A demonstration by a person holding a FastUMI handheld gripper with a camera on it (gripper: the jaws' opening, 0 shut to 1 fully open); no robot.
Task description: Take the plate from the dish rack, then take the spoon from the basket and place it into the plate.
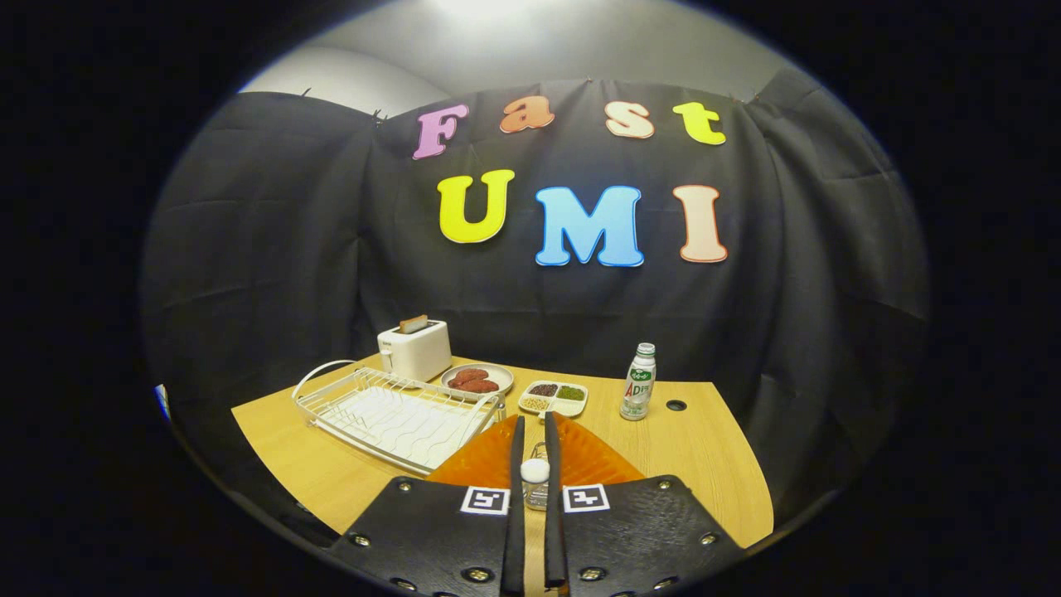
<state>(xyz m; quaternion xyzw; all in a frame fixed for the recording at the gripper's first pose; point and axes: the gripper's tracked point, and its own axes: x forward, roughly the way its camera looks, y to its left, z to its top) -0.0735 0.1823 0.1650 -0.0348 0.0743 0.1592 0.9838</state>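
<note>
One view, riding on the gripper [535, 431], covers this inspection. Its two fingers stand nearly closed and clamp the near rim of an orange plate [593, 456], which spreads to both sides of them and just ahead. The tongs are therefore clenched on the plate, the rim pinched edge-on between the pads. The plate appears held above the table [704, 448], just beside the near corner of the rack [390, 414], which now holds no dishes.

A small clear item with a white cap [535, 471] sits between the fingers close to their roots; what it is cannot be told. No basket or spoon can be made out.

Handling judgement: the plate looks like ribbed translucent plastic (probably light and stiff, with a smooth, somewhat slippery rim). A rim pinch is the sensible hold, but the plate hangs well out from the grip and may droop or swivel if moved sharply.

Pose: the gripper points roughly level across the table toward the black wall, fingers upright side by side.

Beyond the plate lie a divided tray [554, 398], a dish of brown food [477, 380], a toaster [414, 350] and a bottle [638, 383], all well apart from the fingers.
</note>
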